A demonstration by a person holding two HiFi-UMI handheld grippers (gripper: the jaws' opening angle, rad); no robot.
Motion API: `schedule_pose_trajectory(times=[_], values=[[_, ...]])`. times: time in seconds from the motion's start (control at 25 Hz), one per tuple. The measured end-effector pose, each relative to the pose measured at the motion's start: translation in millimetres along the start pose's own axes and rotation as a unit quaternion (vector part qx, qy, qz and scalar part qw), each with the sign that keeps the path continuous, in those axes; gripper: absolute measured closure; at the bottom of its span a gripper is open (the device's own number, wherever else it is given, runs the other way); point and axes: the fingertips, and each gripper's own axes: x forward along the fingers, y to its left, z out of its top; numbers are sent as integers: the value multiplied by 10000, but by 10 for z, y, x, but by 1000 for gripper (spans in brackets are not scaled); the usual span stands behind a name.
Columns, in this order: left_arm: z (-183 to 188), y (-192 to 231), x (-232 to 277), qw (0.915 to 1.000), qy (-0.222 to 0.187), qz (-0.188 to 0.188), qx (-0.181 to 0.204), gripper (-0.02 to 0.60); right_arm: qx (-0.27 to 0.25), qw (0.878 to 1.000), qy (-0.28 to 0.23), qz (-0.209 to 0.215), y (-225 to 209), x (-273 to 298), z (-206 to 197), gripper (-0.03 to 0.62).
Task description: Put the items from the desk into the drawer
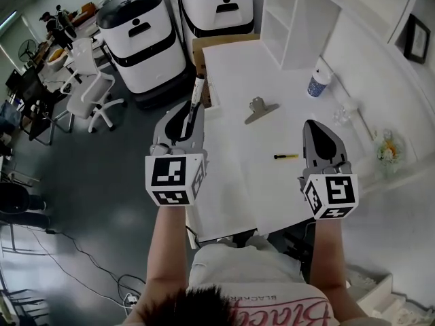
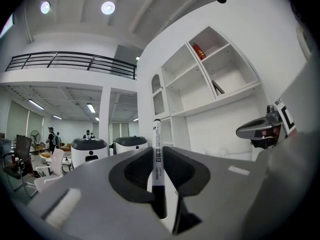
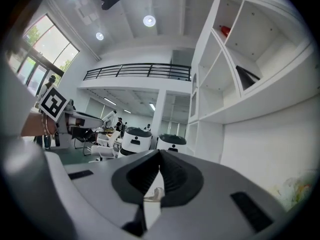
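Observation:
My left gripper (image 1: 192, 111) hangs over the desk's left edge, shut on a white marker (image 1: 196, 91) with a black cap. In the left gripper view the marker (image 2: 157, 134) stands upright between the pads, with the left gripper (image 2: 157, 151) pointing level. My right gripper (image 1: 310, 125) hovers over the white desk (image 1: 231, 182) at the right, jaws shut, nothing held. In the right gripper view the right gripper (image 3: 160, 153) has its tips meeting. A metal binder clip (image 1: 260, 109) and a yellow-and-black pen (image 1: 286, 156) lie on the desk between the grippers.
A patterned cup (image 1: 317, 82), a clear object (image 1: 343, 114) and small flowers (image 1: 387, 148) sit along the desk's right side. A brown box (image 1: 204, 46) and two white-and-black machines (image 1: 139, 39) stand beyond the desk. White shelves (image 1: 292, 19) rise at the back.

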Motion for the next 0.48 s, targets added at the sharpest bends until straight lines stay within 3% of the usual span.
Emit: schedule_pose_trajectory(times=[0.24, 0.48], values=[[-191, 319, -74, 9994, 202, 271, -121, 506, 14, 9997, 120, 206, 194, 146, -73, 586], [-549, 424, -76, 9975, 560, 315, -302, 506, 55, 9986, 423, 318, 350, 179, -280, 586]])
